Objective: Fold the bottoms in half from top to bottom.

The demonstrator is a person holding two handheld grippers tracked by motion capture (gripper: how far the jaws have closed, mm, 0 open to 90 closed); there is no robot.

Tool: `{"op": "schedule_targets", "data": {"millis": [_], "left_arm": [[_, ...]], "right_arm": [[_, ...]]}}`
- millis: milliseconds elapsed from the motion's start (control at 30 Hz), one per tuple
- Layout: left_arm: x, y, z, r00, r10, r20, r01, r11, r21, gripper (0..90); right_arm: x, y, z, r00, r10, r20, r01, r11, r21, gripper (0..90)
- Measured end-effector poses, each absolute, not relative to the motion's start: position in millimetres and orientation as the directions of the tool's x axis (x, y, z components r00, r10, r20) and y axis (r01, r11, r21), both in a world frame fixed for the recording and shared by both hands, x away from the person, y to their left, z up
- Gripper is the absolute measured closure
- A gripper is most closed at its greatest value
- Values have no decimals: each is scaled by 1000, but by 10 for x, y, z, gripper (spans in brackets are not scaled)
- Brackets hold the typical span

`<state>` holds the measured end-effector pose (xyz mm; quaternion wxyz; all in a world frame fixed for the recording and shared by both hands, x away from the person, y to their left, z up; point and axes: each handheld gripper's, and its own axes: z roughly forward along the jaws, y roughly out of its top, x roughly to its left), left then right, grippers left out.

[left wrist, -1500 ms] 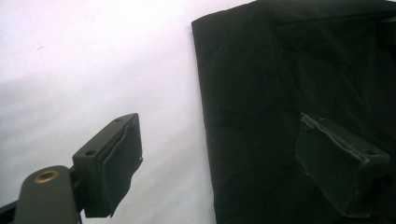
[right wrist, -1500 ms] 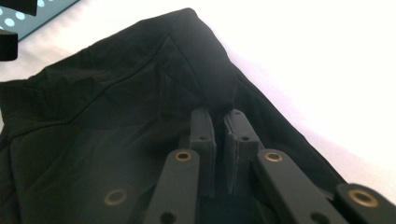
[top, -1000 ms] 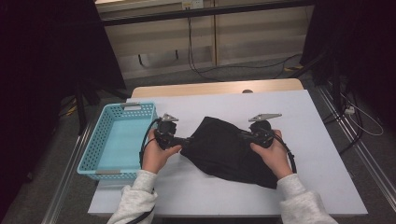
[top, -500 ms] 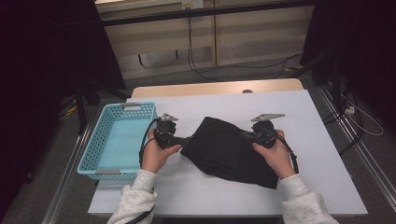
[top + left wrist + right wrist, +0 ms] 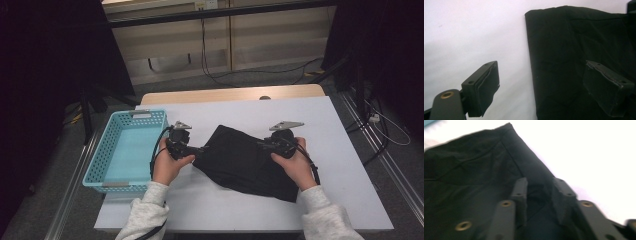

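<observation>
A folded black fabric garment (image 5: pixel 247 162) lies flat in the middle of the white table (image 5: pixel 350 200), its long axis running slantwise from the upper left corner near the left gripper (image 5: pixel 197 149) down toward the lower right corner by the person's right sleeve. Both grippers point inward at it from opposite sides, so the cloth sits between them.

The left gripper (image 5: pixel 541 82) stands wide open, one jaw over bare table and the other over the cloth, with the garment's straight left edge running between them; nothing is pinched. The right gripper (image 5: pixel 539 195) rests over the opposite edge; its jaws have just been opening and now stand narrowly apart with a ridge of fabric between them, apparently no longer clamped.

A light blue perforated plastic basket (image 5: pixel 107 150) waits just left of the left hand, so that hand is nearer should the garment go there.
</observation>
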<state>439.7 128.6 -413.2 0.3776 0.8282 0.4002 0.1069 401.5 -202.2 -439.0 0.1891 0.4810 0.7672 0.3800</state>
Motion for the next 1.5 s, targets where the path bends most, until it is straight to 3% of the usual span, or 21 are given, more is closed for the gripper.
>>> {"op": "schedule_targets", "data": {"millis": [100,233,367,467,500,1500], "left_arm": [[4390,1286,-4115,658,743,-125,577,-390,717,143],[4392,1300,-4116,655,745,-126,579,-388,717,143],[4388,1294,-4138,655,746,-120,578,-393,715,145],[4379,1304,-4141,653,747,-120,580,-392,714,145],[4379,1306,-4142,651,749,-122,581,-389,715,145],[4403,1334,-4140,649,750,-129,586,-384,714,143]], "right_arm": [[4068,-1979,-4406,-463,882,89,596,236,767,528],[4126,-1885,-4429,-478,876,66,609,277,744,552],[4146,-1873,-4552,-474,876,84,663,293,689,640],[4147,-1916,-4572,-473,868,152,675,246,695,810],[4146,-1922,-4574,-475,865,160,675,241,697,826],[3983,-2111,-4228,-486,850,202,642,190,743,837]]}}
